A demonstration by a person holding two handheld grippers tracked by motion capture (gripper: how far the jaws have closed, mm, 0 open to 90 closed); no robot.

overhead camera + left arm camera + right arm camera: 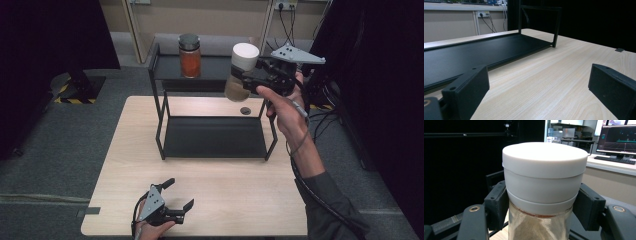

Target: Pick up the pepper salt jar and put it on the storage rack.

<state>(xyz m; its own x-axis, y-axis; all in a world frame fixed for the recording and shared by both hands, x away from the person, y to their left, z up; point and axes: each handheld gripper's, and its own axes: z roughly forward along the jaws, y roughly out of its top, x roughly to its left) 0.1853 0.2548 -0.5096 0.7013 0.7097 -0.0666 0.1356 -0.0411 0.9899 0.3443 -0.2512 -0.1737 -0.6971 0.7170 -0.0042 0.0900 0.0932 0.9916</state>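
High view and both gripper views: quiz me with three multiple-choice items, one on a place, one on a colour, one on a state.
1. Where does the jar of orange contents stand?
A. the rack's top shelf
B. the rack's bottom shelf
C. the bare table

2. What colour is the lid of the held jar?
A. black
B. white
C. red

3. How is the left hand-held gripper?
A. shut on a jar
B. shut on nothing
C. open

Answers: 1 A, it stands at the shelf's left end. 2 B, the right gripper view shows it white. 3 C, its jaws stand apart above the table.

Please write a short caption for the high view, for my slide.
Right gripper holds a white-lidded jar beside the black shelf; left gripper rests open on the table.
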